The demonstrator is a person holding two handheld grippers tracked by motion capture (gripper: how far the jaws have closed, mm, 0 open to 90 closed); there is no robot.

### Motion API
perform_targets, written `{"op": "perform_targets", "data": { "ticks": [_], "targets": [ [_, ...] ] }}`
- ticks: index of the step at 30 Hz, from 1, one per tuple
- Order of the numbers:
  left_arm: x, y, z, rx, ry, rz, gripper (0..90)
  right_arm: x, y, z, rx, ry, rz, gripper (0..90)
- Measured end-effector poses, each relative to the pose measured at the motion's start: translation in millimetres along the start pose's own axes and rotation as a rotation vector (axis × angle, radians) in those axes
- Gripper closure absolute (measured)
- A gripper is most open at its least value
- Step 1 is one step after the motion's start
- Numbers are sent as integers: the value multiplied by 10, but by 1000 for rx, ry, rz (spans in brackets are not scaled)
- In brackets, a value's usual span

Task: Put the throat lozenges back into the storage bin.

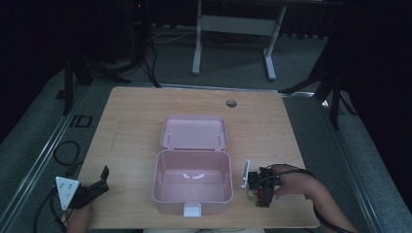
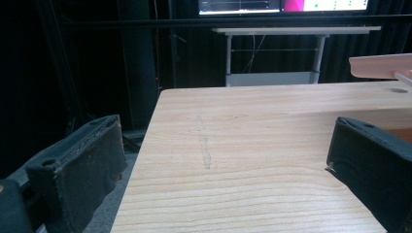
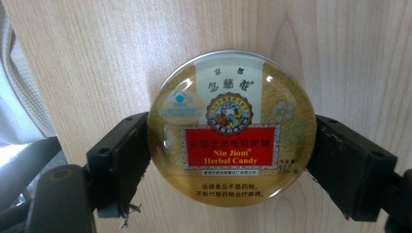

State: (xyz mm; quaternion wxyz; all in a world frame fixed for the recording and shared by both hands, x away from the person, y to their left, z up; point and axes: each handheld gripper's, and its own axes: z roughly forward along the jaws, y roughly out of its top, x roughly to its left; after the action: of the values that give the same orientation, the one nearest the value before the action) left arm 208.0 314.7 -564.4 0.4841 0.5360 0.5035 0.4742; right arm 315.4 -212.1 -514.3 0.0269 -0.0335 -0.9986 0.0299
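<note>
A round gold candy tin (image 3: 232,97) with a red label lies flat on the wooden table (image 1: 141,109), right of an open pink box (image 1: 156,180). My right gripper (image 3: 233,145) points down at it, with one jaw pressed to each side of the tin's rim. In the high view the right gripper (image 1: 256,191) sits near the table's front right, and the tin (image 1: 251,196) peeks out beneath it. My left gripper (image 1: 103,180) hovers at the table's front left edge, open, nothing between its jaws (image 2: 223,145). The box is empty and its lid (image 1: 194,131) lies folded back.
A white latch (image 1: 192,209) sticks out of the box's front wall. The table has a cable hole (image 1: 231,103) at the back. A corner of the pink lid (image 2: 379,65) shows at the right of the left gripper view. Stands and a desk frame are beyond the table.
</note>
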Motion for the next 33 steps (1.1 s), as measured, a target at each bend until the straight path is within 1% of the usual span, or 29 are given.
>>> {"op": "perform_targets", "data": {
  "ticks": [3,6,10,13,20,22,24,27,29,31,33],
  "targets": [
    [-1,0,0,0,-1,2,9,4,1,-23,-4,-1,-7,204],
    [-1,0,0,2,-2,4,9,9,-10,-88,-17,9,5,205],
    [-2,-1,2,4,-2,5,9,28,-31,-179,-11,19,3,205],
    [-2,-2,3,6,-3,6,9,38,-50,-271,-7,10,10,205],
    [-3,-4,7,8,-6,4,9,65,-80,-531,-10,28,29,206],
    [-5,-4,7,7,-7,3,9,71,-78,-604,-12,22,37,206],
    [-6,-4,9,9,-10,2,9,72,-75,-678,-11,28,52,206],
    [-7,-4,10,9,-8,3,9,84,-67,-805,-23,17,67,206],
    [-7,-4,8,8,-7,3,9,90,-59,-889,-28,-4,79,206],
    [-5,-4,8,8,-6,3,9,101,-54,-964,-42,-27,78,206],
    [-4,-3,8,8,-6,3,9,102,-45,-1030,-49,-36,80,206]
  ]
}}
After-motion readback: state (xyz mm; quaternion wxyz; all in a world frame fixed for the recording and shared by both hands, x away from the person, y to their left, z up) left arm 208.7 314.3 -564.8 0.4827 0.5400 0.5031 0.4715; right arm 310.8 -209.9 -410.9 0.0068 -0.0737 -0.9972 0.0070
